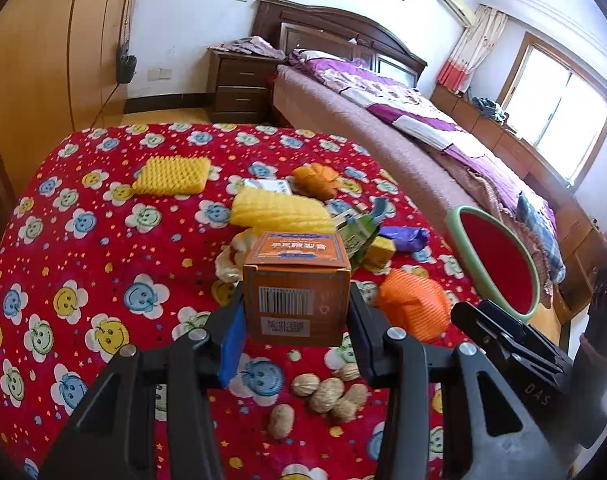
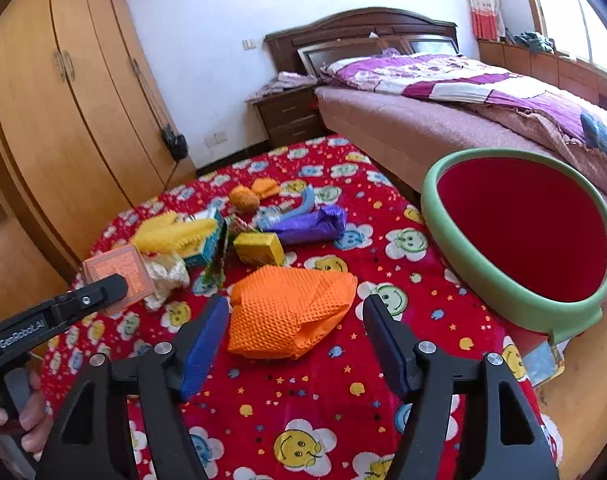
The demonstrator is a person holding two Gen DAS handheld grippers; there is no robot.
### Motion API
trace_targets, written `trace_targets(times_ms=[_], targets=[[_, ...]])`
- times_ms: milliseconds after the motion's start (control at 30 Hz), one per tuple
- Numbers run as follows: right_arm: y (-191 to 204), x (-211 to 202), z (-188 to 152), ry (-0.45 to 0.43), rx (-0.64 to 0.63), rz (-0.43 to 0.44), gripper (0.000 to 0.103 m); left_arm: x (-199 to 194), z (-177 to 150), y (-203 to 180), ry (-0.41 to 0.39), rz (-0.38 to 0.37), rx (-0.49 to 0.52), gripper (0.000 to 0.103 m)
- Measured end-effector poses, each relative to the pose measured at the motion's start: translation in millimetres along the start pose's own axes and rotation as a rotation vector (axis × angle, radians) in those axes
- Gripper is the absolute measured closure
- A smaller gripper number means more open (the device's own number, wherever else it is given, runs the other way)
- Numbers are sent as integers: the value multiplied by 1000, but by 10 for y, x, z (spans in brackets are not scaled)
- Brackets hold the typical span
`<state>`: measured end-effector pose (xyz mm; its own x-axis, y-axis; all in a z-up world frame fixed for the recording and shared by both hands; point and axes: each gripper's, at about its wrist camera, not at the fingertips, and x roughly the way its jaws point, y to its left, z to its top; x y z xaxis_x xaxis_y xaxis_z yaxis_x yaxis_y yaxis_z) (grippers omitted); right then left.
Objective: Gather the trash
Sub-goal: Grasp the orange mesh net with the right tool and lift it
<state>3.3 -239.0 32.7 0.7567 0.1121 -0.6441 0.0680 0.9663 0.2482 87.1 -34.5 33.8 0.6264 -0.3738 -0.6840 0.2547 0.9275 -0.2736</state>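
Observation:
My left gripper [image 1: 297, 312] is shut on an orange cardboard box [image 1: 297, 280], barcode face toward the camera, held above the red flowered table. In the right wrist view that box [image 2: 117, 272] shows at the left with the left gripper's finger across it. My right gripper [image 2: 295, 332] stands open over the table. An orange foam fruit net [image 2: 287, 312] lies on the cloth between and just beyond its fingers, untouched by the pads. The green-rimmed red bin [image 2: 515, 292] stands at the table's right edge.
Scattered on the cloth are yellow foam nets [image 1: 279, 210], a purple wrapper [image 2: 311, 224], a small yellow box [image 2: 259, 248], crumpled white paper [image 2: 167, 276] and several walnuts [image 1: 327, 394]. A bed [image 2: 443, 120] lies beyond the table, and a wardrobe [image 2: 63, 100] stands on the left.

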Motion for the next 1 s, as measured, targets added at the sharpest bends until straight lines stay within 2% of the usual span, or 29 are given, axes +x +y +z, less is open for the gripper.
trace_targets(times_ms=[167,433,467,567,633,733,1000], targets=[[65,210,-24,46,-6,-17,32,107,-69,78,23,25,0,57],[66,453,-52,116,15,-4,33,168,-104,105,49,4,-6,57],[61,464,-58,117,19,-3,36,168,-105,101,50,2,-6,57],[53,483,-71,126,19,-1,73,161,-103,76,51,-1,-3,57],[25,460,-68,127,29,18,81,151,-101,57,51,-5,0,57],[-30,385,-70,114,51,33,87,137,-103,13,54,-15,0,57],[-198,-13,-11,33,79,34,88,87,-76,-167,56,-58,10,57]])
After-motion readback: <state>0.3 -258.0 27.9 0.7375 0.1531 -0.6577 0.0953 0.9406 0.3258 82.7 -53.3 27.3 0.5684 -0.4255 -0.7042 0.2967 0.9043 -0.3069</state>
